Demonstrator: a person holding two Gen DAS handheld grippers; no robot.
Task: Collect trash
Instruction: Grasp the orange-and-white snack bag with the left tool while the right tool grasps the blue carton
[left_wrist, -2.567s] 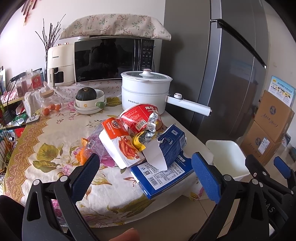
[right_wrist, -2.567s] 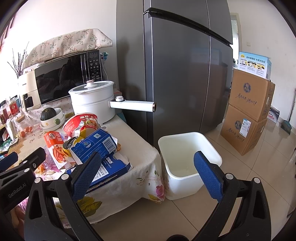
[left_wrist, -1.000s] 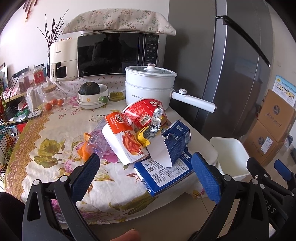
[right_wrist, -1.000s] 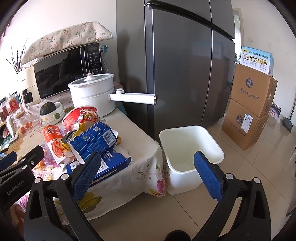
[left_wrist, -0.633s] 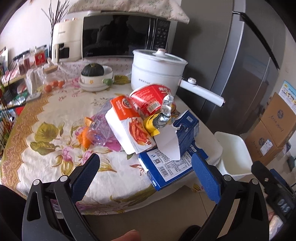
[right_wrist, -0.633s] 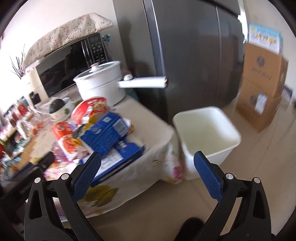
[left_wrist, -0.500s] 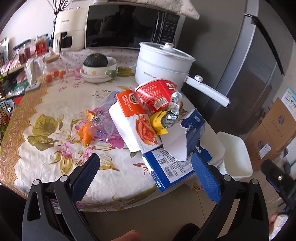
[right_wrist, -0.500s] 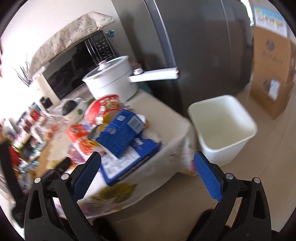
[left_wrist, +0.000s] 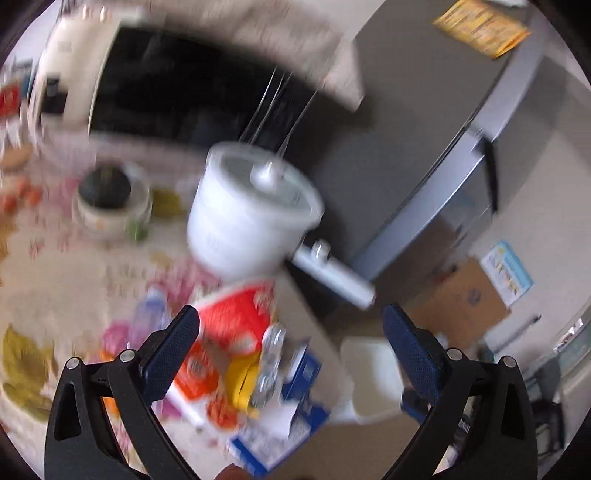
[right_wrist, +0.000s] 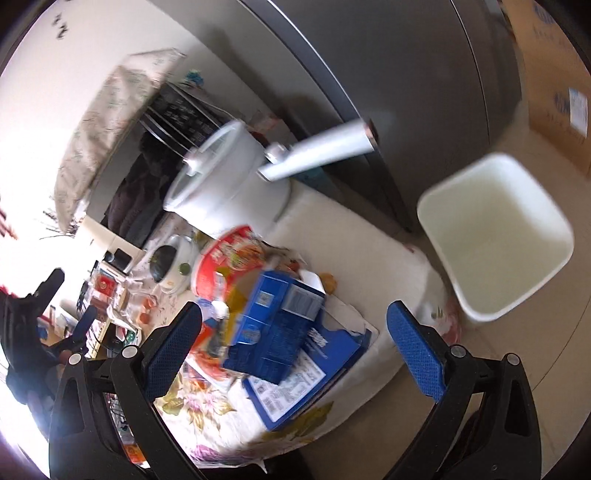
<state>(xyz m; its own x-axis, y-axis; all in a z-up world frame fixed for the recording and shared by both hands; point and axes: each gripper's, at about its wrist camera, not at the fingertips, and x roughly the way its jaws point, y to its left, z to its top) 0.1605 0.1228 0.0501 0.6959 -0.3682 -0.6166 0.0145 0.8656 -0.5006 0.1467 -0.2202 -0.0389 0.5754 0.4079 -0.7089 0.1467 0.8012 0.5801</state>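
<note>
1. Tall grey refrigerator (right_wrist: 369, 74) across the upper middle of the right wrist view
2. Beige tiled floor (right_wrist: 535, 369) at lower right
3. Cardboard boxes (left_wrist: 461, 295) at right of the left wrist view, against a pale wall
4. Flowered tablecloth (right_wrist: 207, 406) at lower left
5. Black microwave (left_wrist: 177, 103), blurred, at upper left
6. Glaring white light at the left edge

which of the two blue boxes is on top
The smaller blue carton, lying on the flat blue box that rests on the tablecloth at the table's edge.
</note>
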